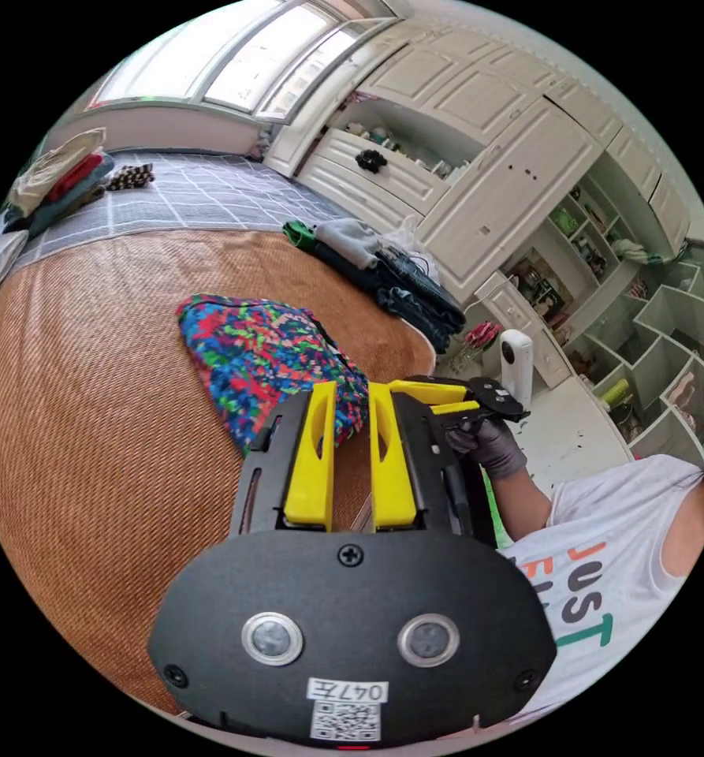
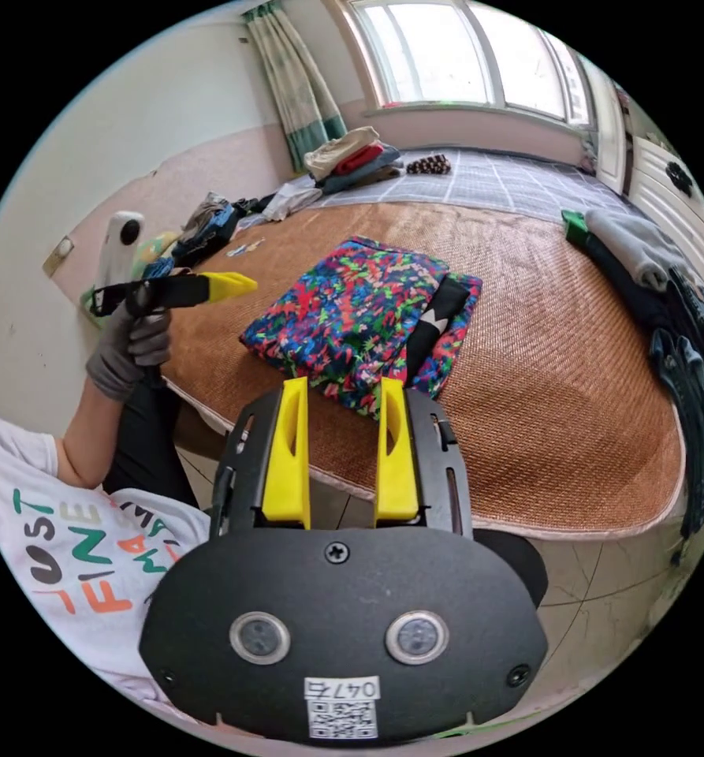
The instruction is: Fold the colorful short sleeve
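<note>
The colorful short sleeve (image 1: 261,355) (image 2: 352,311) lies folded into a compact block on the woven brown mat (image 1: 91,410) (image 2: 572,378), a black patch showing along one edge. My left gripper (image 1: 354,390) hovers at the near edge of the garment, its yellow jaws a narrow gap apart with nothing between them. My right gripper (image 2: 342,388) hangs over the mat's front edge just short of the shirt, jaws wider apart and empty. A gloved hand holds the right gripper (image 1: 452,398) beside the left one. The left gripper (image 2: 210,288) is raised off the mat's left side.
A heap of dark and grey clothes (image 1: 391,276) (image 2: 667,292) lies along one side of the mat. Folded clothes (image 1: 60,181) (image 2: 348,162) are stacked at the far end by the window. White cabinets (image 1: 509,158) and a person in a white T-shirt (image 1: 604,568) stand close by.
</note>
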Tool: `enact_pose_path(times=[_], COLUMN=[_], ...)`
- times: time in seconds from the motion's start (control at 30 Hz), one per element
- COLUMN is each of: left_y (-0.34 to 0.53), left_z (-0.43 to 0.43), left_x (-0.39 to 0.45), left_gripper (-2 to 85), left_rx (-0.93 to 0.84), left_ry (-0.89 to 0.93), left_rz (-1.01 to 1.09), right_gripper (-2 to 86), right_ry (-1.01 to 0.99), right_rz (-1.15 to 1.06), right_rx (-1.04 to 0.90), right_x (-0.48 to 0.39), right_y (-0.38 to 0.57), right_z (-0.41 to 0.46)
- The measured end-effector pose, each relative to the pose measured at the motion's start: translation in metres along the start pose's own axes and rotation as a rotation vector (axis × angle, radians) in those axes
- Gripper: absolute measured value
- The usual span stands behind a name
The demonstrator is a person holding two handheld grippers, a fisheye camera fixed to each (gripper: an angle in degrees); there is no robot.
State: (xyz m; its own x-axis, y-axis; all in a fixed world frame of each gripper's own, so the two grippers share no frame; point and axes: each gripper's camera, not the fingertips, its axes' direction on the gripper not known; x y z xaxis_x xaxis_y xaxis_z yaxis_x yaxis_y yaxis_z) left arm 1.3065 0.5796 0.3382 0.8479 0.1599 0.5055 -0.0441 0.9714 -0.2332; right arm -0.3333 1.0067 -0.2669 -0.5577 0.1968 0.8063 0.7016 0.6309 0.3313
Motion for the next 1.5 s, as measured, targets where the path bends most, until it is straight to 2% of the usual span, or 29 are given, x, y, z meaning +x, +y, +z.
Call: enact_pose_path(times=[0.23,0.4,0.53,0.6,0.67,0.77,0.87,1.0,1.07,1.13,1.27,1.37,1.5], left_y=[0.03,0.022,0.008,0.001,-0.002,-0.001,0.001,0.003,0.004,0.005,0.013,0.021,0.037], left_z=[-0.028,-0.023,-0.026,-0.018,-0.009,-0.005,-0.023,-0.059,-0.068,-0.068,-0.072,-0.092,-0.12], left_x=[-0.053,-0.074,-0.083,-0.09,-0.095,-0.099,-0.099,-0.103,-0.111,-0.124,-0.145,-0.154,-0.172], left_gripper=[6.5,6.4,6.5,6.5,6.5,6.5,6.5,6.1,6.0,5.8,5.8,6.1,7.3], left_rx=[0.001,0.004,0.036,-0.003,-0.048,-0.098,-0.083,-0.022,-0.006,-0.029,-0.066,-0.039,-0.035], left_ry=[0.009,-0.011,-0.069,-0.071,-0.086,-0.126,-0.138,-0.18,-0.168,-0.164,-0.184,-0.222,-0.302], left_rz=[-0.078,-0.077,-0.08,-0.074,-0.069,-0.065,-0.047,-0.014,-0.016,-0.036,-0.069,-0.088,-0.141], right_gripper=[0.1,-0.8,-0.8,-0.8,-0.9,-0.8,-0.9,-0.9,-0.8,-0.8,0.0,1.4,4.9], right_ry=[0.039,0.072,0.33,0.438,0.498,0.473,0.45,0.467,0.489,0.526,0.596,0.565,0.411], right_rz=[0.086,0.011,-0.149,-0.163,-0.145,-0.105,-0.102,-0.135,-0.186,-0.209,-0.213,-0.182,-0.057], right_rx=[0.009,0.055,0.215,0.203,0.085,-0.07,-0.091,-0.01,0.108,0.113,-0.103,-0.163,-0.009], right_x=[0.0,-0.018,-0.076,-0.092,-0.094,-0.083,-0.08,-0.086,-0.1,-0.107,-0.088,-0.061,-0.008], right_y=[-0.017,-0.063,-0.08,-0.067,-0.056,-0.053,-0.055,-0.068,-0.072,-0.069,-0.059,-0.055,-0.059], right_z=[-0.005,-0.034,-0.096,-0.096,-0.071,-0.04,-0.038,-0.062,-0.091,-0.094,-0.045,-0.03,-0.058])
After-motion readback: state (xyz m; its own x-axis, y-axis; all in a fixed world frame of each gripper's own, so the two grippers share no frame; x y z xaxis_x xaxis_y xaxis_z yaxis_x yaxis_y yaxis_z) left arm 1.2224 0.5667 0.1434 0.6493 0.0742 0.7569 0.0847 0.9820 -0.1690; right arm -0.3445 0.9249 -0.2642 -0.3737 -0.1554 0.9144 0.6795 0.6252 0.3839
